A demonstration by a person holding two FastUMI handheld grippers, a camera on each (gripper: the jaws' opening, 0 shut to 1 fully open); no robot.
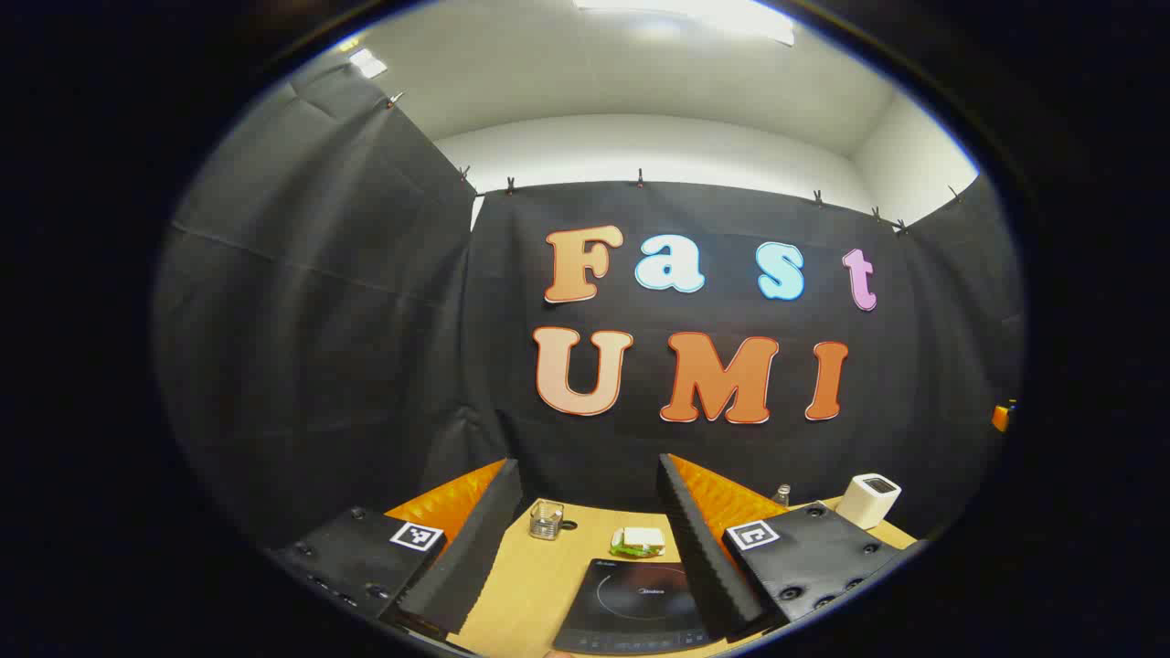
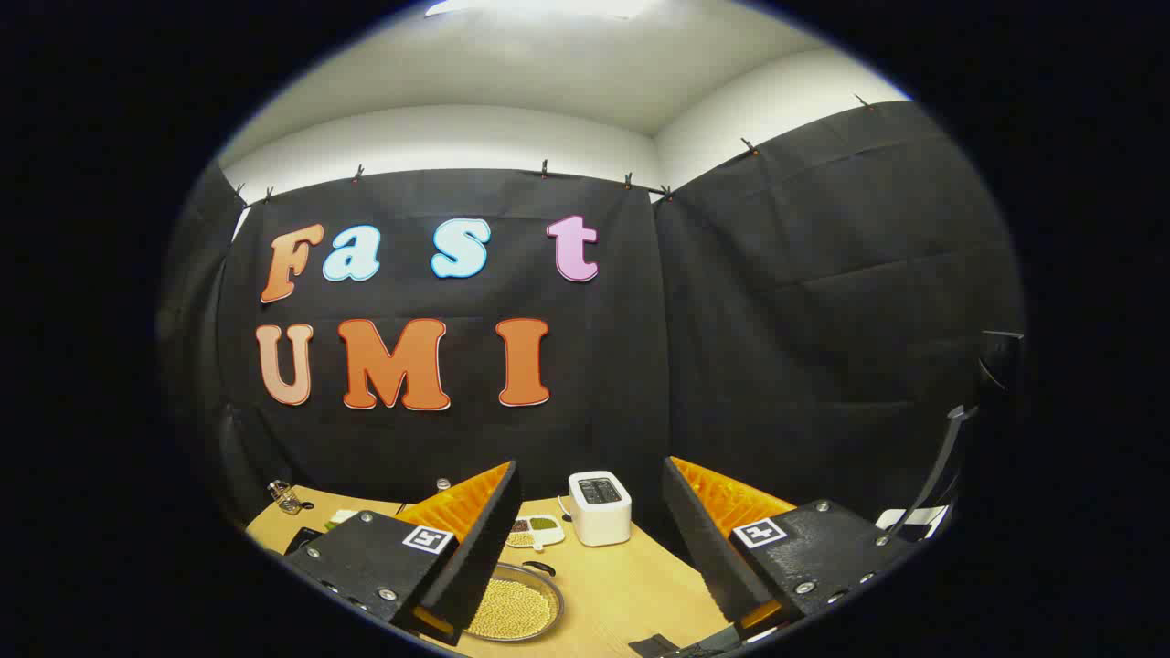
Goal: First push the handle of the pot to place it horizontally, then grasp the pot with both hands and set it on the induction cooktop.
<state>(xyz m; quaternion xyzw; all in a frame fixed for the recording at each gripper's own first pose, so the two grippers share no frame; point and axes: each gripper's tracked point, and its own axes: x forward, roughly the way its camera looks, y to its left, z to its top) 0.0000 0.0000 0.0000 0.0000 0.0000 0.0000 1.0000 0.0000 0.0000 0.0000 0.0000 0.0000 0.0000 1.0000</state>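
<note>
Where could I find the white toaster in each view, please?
Left gripper view: toaster at the lower right.
Right gripper view: toaster low in the centre.
Shared landmark: glass jar, low and left of centre in the left gripper view, far lower left in the right gripper view.

A wooden table (image 1: 548,585) holds a small glass jar (image 1: 546,520) near its far edge, with a sandwich (image 1: 638,541) to the right of it. A white toaster (image 2: 600,507) stands farther along the table, with a divided dish (image 2: 533,530) of small foods beside it. A chair (image 2: 951,457) stands at the table's end.
</note>
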